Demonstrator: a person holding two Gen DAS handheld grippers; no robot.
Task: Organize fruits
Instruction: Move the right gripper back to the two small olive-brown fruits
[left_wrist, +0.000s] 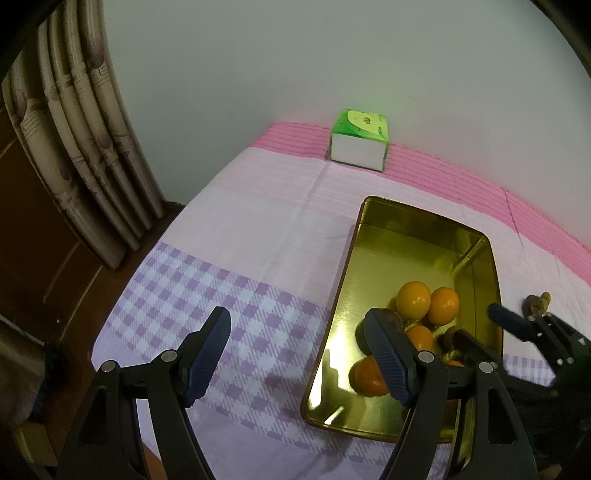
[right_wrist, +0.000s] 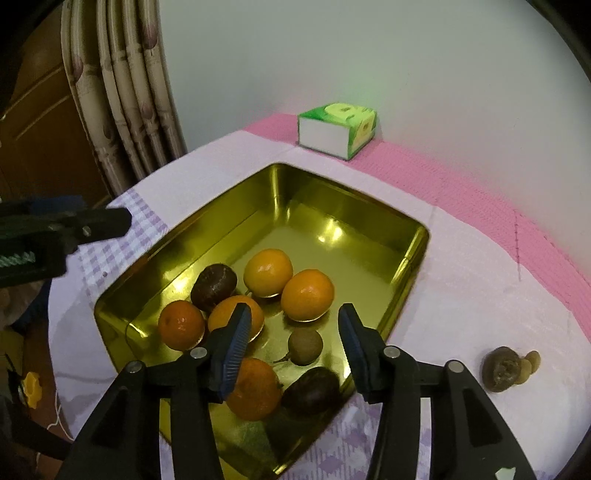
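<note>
I was working over a desk (right_wrist: 461, 295) covered with a pink, white and lilac-checked cloth, sorting fruit into a shallow rectangular gold metal tin (right_wrist: 417, 258). My right tongs (right_wrist: 293, 332) hung above the near end of the tin, released, with nothing pressed between their blue-padded tips. Directly below the gap lay a small round tan-brown fruit with a thin stem (right_wrist: 304, 346), resting on the tin floor and touching neither pad. I judged I had just let it go, so the drop-off step looked finished.

Around it in the tin were five orange citrus fruits (right_wrist: 307, 294) and two dark purple-brown oval fruits (right_wrist: 213, 282), clustered at the near half; the far half was bare metal.

My left tongs (left_wrist: 297, 354) hovered spread apart and empty, one tip over the checked cloth, the other over the tin's edge.

Outside the tin, to its right on the white cloth, sat a dark brown wrinkled fruit with a smaller tan one touching it (right_wrist: 508, 369). I judged these were next: the right tongs would need to lift clear of the tin wall, swing right, and close gently on one.

A green-and-white tissue box (right_wrist: 338, 131) stood at the far edge against the wall (right_wrist: 369, 55), beside a striped curtain (right_wrist: 122, 92).

The tin's nearest corner was hidden behind the tongs' black arms, so fruit could lie there unseen. I could not identify the brown fruits for certain.
</note>
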